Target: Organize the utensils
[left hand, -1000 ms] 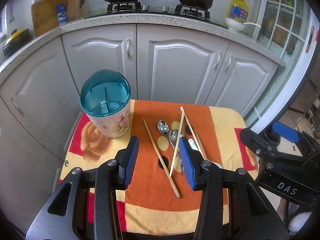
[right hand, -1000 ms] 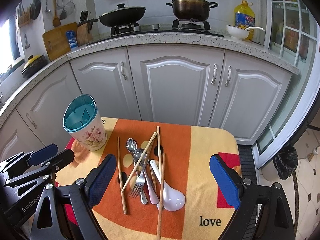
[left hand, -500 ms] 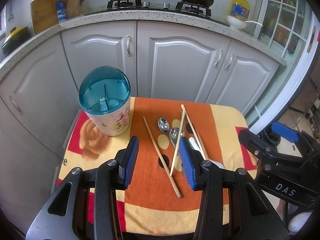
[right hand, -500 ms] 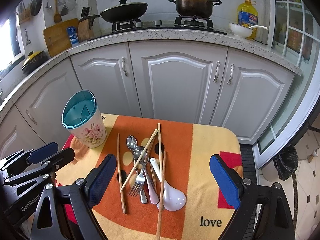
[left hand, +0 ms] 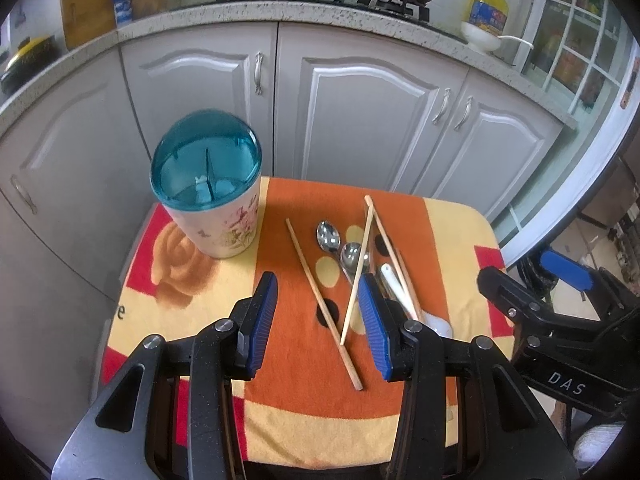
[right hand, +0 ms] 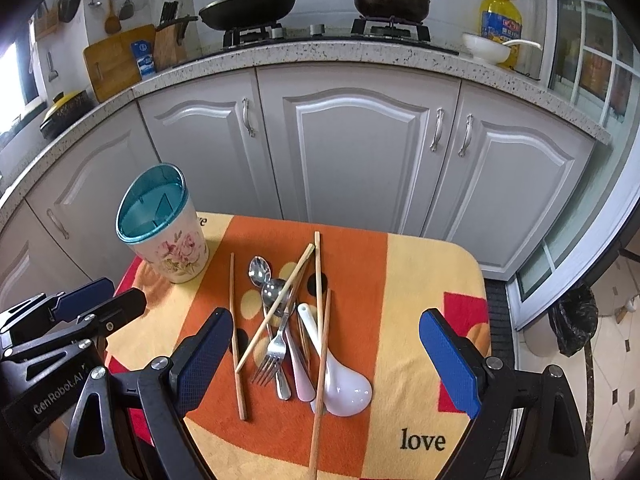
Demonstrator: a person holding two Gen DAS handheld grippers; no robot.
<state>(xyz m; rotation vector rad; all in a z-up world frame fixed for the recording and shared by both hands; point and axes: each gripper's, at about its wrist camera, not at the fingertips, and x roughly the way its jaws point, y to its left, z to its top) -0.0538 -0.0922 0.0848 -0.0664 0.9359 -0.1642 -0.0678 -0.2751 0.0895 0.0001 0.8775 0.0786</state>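
A floral utensil holder with a teal divided insert stands at the table's far left corner. Several wooden chopsticks, two metal spoons, a fork and a white ceramic spoon lie in a loose pile mid-table. My left gripper hovers open above the near left of the pile, nothing between its blue pads. My right gripper hangs wide open over the pile, also empty.
An orange, yellow and red cloth covers the small table. White kitchen cabinets stand behind it under a speckled counter with a stove, a wok and a pot. A black bin bag sits on the floor at right.
Both views have tipped slightly, so the table and holder sit a little lower in frame. No utensil has moved, and both grippers stay open.
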